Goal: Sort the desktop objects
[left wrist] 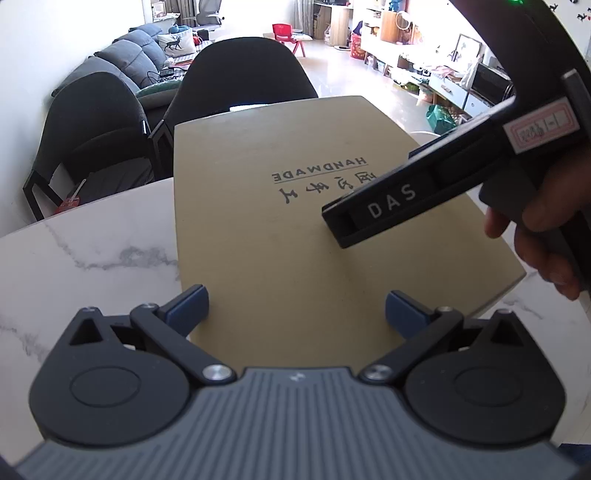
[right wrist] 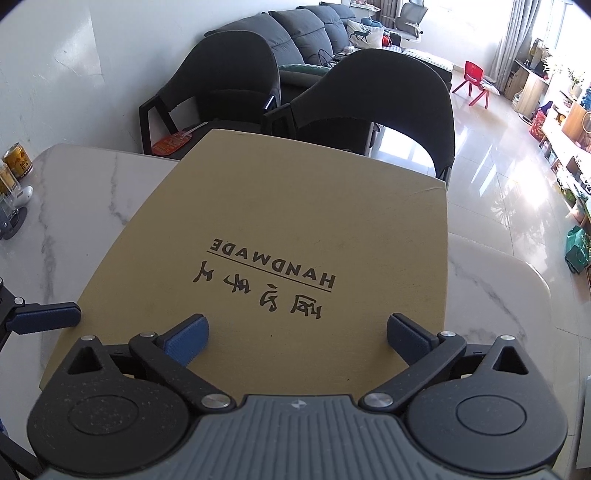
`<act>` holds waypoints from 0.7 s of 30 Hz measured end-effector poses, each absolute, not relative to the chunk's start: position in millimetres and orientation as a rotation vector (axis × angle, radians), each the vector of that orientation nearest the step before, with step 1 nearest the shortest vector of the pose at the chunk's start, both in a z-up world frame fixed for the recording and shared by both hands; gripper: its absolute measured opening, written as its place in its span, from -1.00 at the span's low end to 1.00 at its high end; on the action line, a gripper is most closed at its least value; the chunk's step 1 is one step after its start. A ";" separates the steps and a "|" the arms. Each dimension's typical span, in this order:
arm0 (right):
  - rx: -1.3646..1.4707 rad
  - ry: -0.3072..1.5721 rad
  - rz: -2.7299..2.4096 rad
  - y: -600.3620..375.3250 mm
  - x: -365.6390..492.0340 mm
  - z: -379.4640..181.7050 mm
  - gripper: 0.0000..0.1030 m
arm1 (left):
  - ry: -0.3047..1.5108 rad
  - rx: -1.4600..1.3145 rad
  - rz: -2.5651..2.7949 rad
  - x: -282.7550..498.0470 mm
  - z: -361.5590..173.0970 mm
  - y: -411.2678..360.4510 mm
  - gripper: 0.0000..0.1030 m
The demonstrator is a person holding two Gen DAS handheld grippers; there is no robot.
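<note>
On the white marble counter lies one tan mat, a flat board printed with "HANDMADE" and a row of characters, reaching from the near edge to the far edge where two dark chairs stand side by side. Both grippers hover over the mat's near end. From the left wrist view, the left gripper has its two blue-padded fingers spread wide with nothing between them, the mat showing in the gap. From the right wrist view, the right gripper likewise has its two fingers spread apart and empty, above the printed lettering. In the left view the right gripper's body comes in from the right, marked "DAS", with a hand wrapped round its handle. At the far left of the counter stand one yellow can and a few small items too blurred to name. Beyond the chairs one grey sofa lines the wall, and one red child's chair stands on the glossy floor.
</note>
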State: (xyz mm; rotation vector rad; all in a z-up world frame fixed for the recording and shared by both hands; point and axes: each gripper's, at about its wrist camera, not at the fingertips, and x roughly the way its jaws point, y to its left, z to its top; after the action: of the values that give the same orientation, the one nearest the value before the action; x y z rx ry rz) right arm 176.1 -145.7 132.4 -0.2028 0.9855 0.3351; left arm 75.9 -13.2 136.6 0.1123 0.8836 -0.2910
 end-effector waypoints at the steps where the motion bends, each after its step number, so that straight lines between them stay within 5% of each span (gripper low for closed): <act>1: -0.202 0.984 0.335 -145.7 175.9 132.3 1.00 | 0.881 0.111 -0.291 75.7 136.4 -13.0 1.00; 21: -0.126 0.962 0.361 -200.8 126.1 135.7 1.00 | 0.847 0.071 -0.220 67.8 134.2 -12.5 1.00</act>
State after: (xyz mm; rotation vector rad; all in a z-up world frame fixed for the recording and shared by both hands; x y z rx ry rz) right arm 126.1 -200.8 135.7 -0.1263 0.9616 0.3609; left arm 67.8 -12.5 134.2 0.0709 0.8473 -0.2203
